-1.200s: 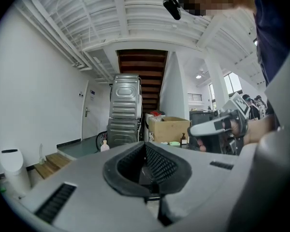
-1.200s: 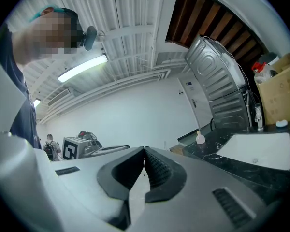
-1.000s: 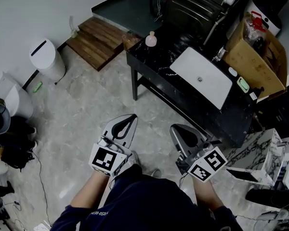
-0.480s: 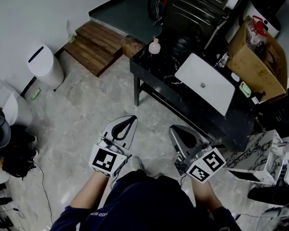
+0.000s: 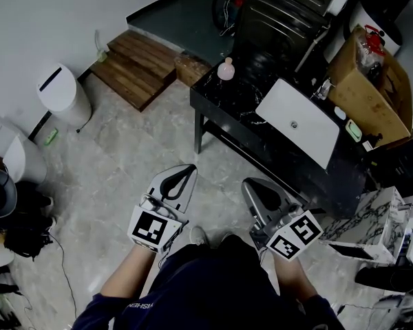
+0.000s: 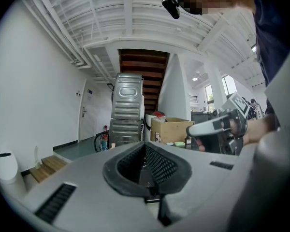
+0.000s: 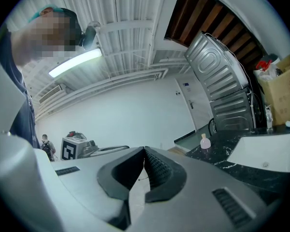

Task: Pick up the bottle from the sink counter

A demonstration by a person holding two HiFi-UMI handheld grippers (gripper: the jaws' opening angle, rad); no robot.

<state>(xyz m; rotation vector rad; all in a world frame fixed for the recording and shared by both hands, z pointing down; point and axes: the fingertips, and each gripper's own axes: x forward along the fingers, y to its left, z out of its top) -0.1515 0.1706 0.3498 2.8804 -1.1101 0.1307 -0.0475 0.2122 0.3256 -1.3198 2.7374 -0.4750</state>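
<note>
Counter (image 5: 237, 105): black, marbled, ahead of the person, well apart from both grippers.
Sink (image 5: 299, 122): white basin set in the Counter.
Left gripper (image 5: 184, 172): jaws closed together, nothing between them.
Right gripper (image 5: 253, 186): jaws closed together, empty, beside the Left gripper.
Bottle (image 5: 226, 69): pink, upright at the Counter's far corner, left of the Sink.

The head camera looks steeply down from over the person onto the left hand-held gripper (image 5: 188, 169), the right hand-held gripper (image 5: 249, 183) and the black worktop (image 5: 224, 98) ahead. Each gripper's camera sits close behind its own jaws, tilted slightly upward; all three views share the cardboard box (image 5: 372, 84).
</note>
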